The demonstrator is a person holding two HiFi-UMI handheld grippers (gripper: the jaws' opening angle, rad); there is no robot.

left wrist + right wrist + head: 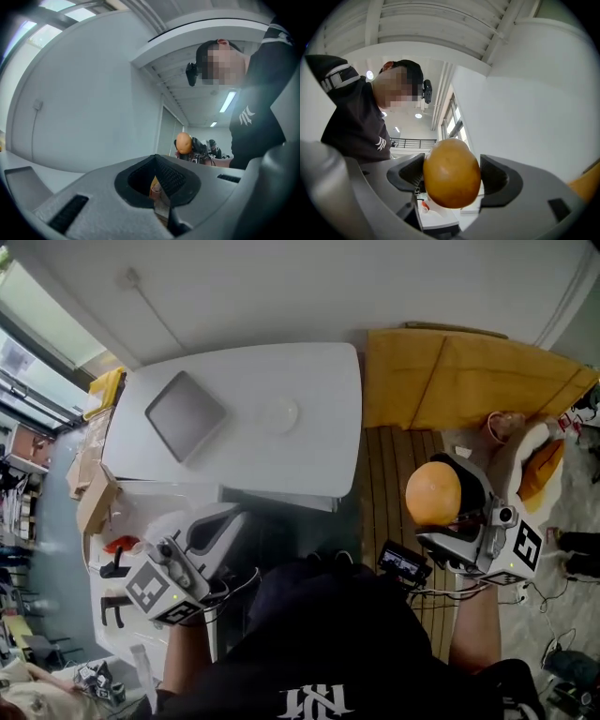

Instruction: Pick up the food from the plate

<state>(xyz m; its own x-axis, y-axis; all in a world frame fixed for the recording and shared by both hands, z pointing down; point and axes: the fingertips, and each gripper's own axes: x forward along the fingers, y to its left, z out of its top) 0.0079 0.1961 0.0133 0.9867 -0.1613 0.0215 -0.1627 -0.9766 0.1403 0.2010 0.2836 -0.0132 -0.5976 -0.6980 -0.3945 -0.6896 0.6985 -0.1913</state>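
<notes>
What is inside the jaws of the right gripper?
A round orange-brown food item sits between the pads of the right gripper, pressed on both sides. It covers the space behind it, so the jaws' base cannot be seen.

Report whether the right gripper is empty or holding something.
Holding. The right gripper is closed on the round orange food, which fills the gap between its jaws.

The food (433,493) is golden-orange, the table (309,457) white, the tray (185,414) grey, the cloth (469,381) mustard-yellow
</notes>
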